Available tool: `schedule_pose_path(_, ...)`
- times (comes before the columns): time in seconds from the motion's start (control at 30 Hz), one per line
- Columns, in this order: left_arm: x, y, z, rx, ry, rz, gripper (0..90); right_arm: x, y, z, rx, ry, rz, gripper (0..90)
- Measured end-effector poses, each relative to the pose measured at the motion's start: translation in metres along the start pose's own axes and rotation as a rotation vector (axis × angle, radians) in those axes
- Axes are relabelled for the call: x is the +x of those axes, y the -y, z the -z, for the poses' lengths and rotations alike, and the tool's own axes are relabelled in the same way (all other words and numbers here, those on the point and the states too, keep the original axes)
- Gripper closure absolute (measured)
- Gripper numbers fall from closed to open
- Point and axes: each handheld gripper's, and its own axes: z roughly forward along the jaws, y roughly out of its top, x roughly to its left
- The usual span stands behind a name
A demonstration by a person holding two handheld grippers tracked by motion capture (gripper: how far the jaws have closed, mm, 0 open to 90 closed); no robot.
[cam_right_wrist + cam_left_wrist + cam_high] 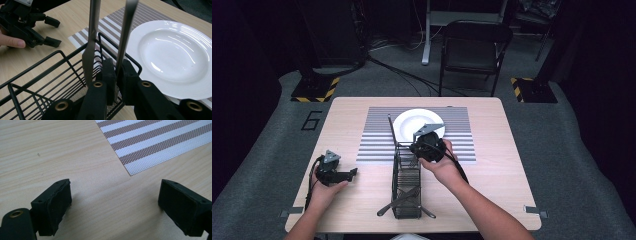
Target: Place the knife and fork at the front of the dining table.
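Observation:
My right gripper point(116, 67) is shut on a slim metal utensil point(126, 32) that stands upright at the far end of a black wire basket point(50, 60). A second metal utensil point(91, 37) stands just left of it, outside the jaws. In the high view the right gripper point(414, 148) sits over the basket's point(406, 180) far end, close to a white plate point(412, 122). My left gripper point(354, 172) rests low on the table at the left, open, with only bare wood between its pads point(57, 205).
The plate point(175, 57) lies on a striped placemat point(377, 140) at the table's middle. More utensils point(404, 200) lie crossed at the basket's near end. A folding chair point(474, 50) stands beyond the table's far edge.

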Motion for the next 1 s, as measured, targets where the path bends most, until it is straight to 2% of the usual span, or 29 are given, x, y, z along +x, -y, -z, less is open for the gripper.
schedule_pose_path(0.23,0.000,0.000,0.000,0.000,0.000,0.000,11.3,0.005,0.001,-0.006,0.012,-0.004,0.004,83.9)
schedule_pose_path(0.4,0.000,0.000,0.000,0.000,0.000,0.000,11.3,0.005,0.002,-0.010,0.016,0.001,0.027,83.9)
schedule_pose_path(0.5,0.000,0.000,0.000,0.000,0.000,0.000,11.3,0.005,0.003,-0.012,0.027,0.007,0.023,84.3)
schedule_pose_path(0.8,0.000,0.000,0.000,0.002,0.000,0.001,11.3,0.005,0.002,-0.010,0.030,0.020,0.036,86.5)
schedule_pose_path(0.83,0.000,0.000,0.000,0.000,0.000,0.000,11.3,0.006,0.000,-0.007,0.031,-0.003,0.016,86.7)
schedule_pose_path(1.0,0.000,0.000,0.000,0.000,0.000,0.000,11.3,0.009,-0.005,0.000,0.032,-0.014,0.017,86.8)
